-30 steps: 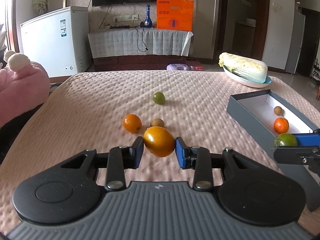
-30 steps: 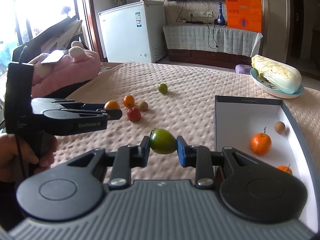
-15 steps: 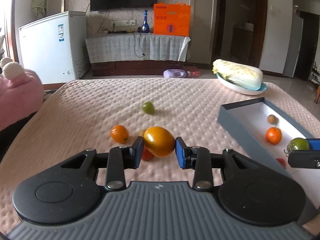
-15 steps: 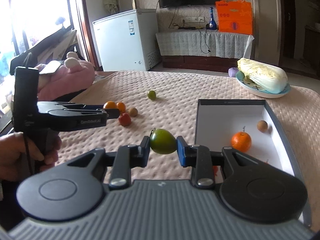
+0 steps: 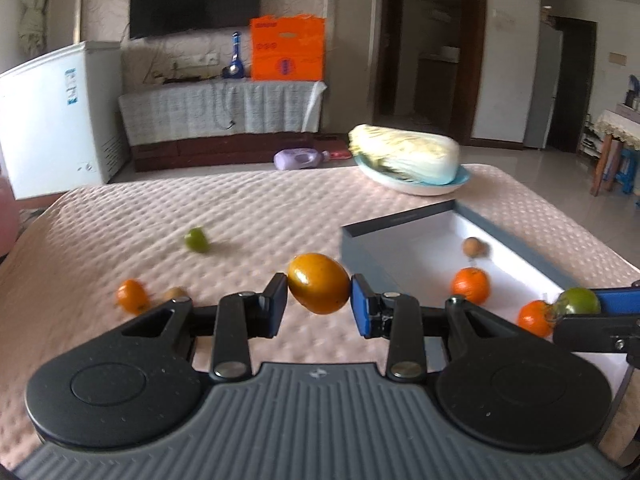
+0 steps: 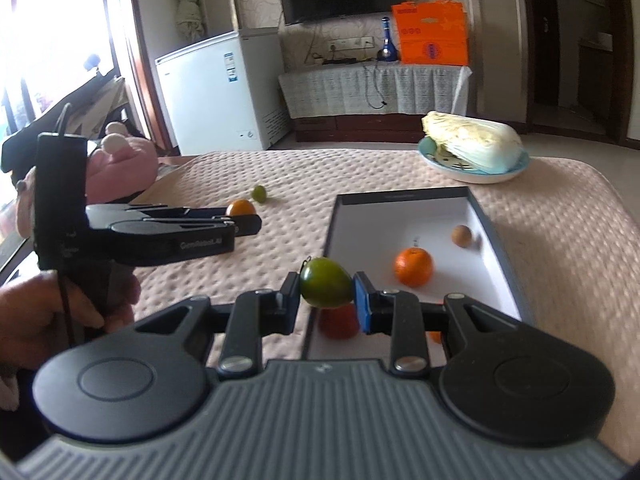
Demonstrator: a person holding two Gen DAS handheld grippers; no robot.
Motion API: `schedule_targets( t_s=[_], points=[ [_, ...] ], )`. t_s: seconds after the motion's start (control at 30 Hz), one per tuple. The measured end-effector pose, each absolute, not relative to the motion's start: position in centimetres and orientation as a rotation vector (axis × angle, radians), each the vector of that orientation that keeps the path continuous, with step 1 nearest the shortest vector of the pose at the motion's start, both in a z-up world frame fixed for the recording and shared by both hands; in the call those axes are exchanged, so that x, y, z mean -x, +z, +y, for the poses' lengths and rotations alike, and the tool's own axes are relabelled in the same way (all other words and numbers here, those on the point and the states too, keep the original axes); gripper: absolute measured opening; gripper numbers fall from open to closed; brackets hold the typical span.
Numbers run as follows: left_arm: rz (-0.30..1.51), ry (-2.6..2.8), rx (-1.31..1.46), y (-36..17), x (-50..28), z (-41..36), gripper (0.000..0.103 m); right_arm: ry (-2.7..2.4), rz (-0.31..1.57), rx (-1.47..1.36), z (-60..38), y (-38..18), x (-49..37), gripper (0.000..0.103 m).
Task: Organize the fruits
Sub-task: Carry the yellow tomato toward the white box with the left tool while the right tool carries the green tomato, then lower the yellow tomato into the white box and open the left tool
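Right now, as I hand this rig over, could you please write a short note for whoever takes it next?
Left gripper: shut on the yellow-orange fruit, held off the quilted cover beside the box's near left wall.
Right gripper: shut on the green fruit, held over the near left corner of the box.
Done: in the box lie an orange, a small brown fruit, a red fruit and another partly hidden orange one.
Left: release both held fruits in the box, then fetch the small green fruit, the orange and the brown fruit from the cover.

Two low wrist views, shared box (image 5: 404,222)
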State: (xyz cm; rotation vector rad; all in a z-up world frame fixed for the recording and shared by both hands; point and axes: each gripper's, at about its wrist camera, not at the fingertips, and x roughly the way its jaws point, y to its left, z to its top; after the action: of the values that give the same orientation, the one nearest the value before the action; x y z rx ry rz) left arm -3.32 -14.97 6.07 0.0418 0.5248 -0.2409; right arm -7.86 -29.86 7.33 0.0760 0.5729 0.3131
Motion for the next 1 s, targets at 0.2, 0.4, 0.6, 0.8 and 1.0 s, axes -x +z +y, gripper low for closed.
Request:
schedule_targets(
  t_s=[0.2,0.4,0.6,0.8,1.0],
  points=[
    [0.498,-0.306,-0.051,6.3,3.6,-17.9,0.040,0.286,0.580,-0.087,-31.4,7.1,8.1,0.032],
    [0.484,-0.356,-0.053,6.3,3.6,-20.1,0.040,0.251,0.589,-0.097,-32.6,6.9,8.2,0.032],
    [0.478,-0.406,-0.063,6.0,2.9,-22.4,0.040,0.230,0.611,-0.093,-33.3,6.3,8.2,0.032],
    [0.474,-0.456,-0.055,5.8,1.7,-24.3,0.040,0.213,0.633,-0.083,-33.8,5.6,8.0,0.032],
    [0.485,-0.478,-0.058,5.4,0.2,-26.1,0.040,0.208,0.643,-0.072,-33.7,5.2,8.0,0.032]
  ],
)
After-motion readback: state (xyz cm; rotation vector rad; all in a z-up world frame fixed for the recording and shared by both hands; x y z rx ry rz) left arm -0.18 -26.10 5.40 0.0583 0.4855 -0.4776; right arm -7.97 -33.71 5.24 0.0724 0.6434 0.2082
